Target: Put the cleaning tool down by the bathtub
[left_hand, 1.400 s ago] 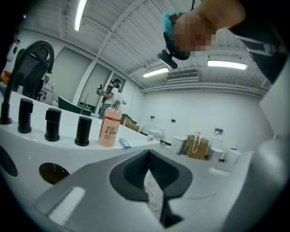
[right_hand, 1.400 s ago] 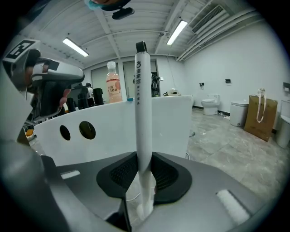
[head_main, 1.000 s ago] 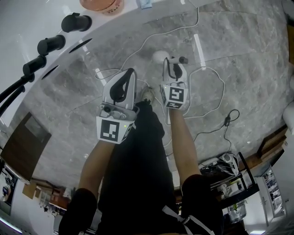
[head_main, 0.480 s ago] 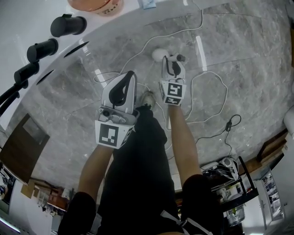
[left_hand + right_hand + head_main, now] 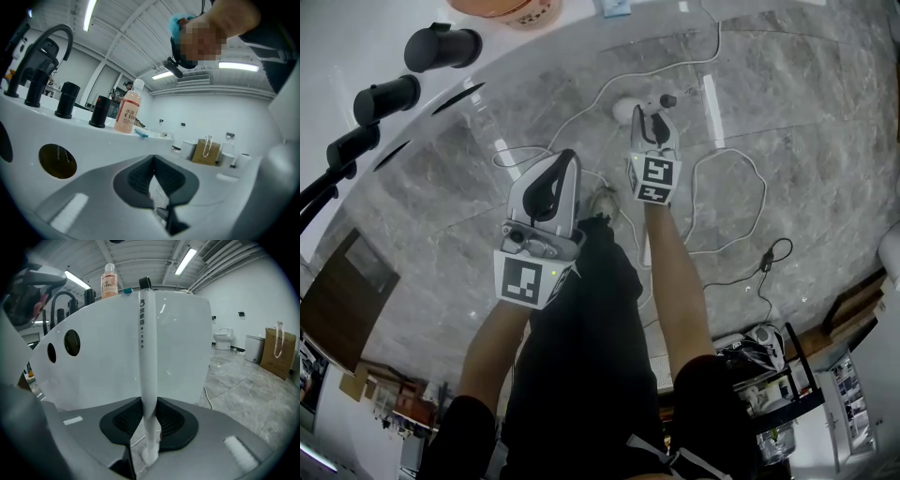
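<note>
My right gripper (image 5: 149, 425) pinches the one cleaning tool (image 5: 146, 352) beside the bathtub (image 5: 108, 371). My left gripper (image 5: 157, 183) is pressed together, empty. One bottle (image 5: 127, 112) stands on the rim.

A white cable (image 5: 764, 195) is lying in wide loops on the grey marble floor (image 5: 806, 112), and a thinner black cable (image 5: 766, 258) is curling near it. Two black tap knobs (image 5: 67, 99) are standing in a row, with a curved black spout (image 5: 63, 27) rising behind them. Just beside the knobs a bottle (image 5: 128, 112) of pink liquid with a white cap is standing upright, and a small blue item (image 5: 141, 133) is lying next to it. Far back, a brown paper bag (image 5: 207, 151) is standing by the white wall, and a toilet (image 5: 223, 339) is showing there too. A black wire rack (image 5: 778, 375) is holding some small things.
</note>
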`<state>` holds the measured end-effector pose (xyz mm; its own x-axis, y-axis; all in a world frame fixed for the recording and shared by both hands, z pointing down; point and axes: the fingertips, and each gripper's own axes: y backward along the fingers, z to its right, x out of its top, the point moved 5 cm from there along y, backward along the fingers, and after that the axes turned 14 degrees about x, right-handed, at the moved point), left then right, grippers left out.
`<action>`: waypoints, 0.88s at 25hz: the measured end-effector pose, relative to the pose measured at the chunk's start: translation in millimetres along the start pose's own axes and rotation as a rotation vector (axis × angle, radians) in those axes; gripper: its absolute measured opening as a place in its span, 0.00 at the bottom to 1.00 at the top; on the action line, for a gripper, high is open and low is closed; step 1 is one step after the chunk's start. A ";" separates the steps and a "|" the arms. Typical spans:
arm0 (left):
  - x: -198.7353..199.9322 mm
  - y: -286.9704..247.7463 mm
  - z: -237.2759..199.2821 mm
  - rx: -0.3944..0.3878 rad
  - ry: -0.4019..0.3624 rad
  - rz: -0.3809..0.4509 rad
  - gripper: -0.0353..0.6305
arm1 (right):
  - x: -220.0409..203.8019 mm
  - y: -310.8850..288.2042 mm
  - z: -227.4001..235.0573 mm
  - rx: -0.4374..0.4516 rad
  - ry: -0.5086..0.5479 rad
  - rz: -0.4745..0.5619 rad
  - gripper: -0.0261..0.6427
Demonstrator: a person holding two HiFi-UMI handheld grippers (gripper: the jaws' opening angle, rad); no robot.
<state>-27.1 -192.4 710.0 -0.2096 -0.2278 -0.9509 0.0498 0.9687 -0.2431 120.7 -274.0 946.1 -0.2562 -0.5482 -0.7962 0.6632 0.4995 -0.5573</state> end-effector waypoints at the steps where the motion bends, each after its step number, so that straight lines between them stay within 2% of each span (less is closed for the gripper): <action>1: 1.2 -0.1 -1.5 0.004 0.001 0.009 0.07 | 1.3 -1.7 0.9 -0.003 0.000 0.000 0.18; 22: -3.5 -4.9 -16.7 0.023 0.026 0.003 0.07 | 17.8 -46.1 20.4 -0.002 -0.035 -0.030 0.18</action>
<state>-42.9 -194.7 717.7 -0.2349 -0.2222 -0.9463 0.0726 0.9668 -0.2450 99.9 -320.4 962.5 -0.2516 -0.5857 -0.7705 0.6544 0.4836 -0.5813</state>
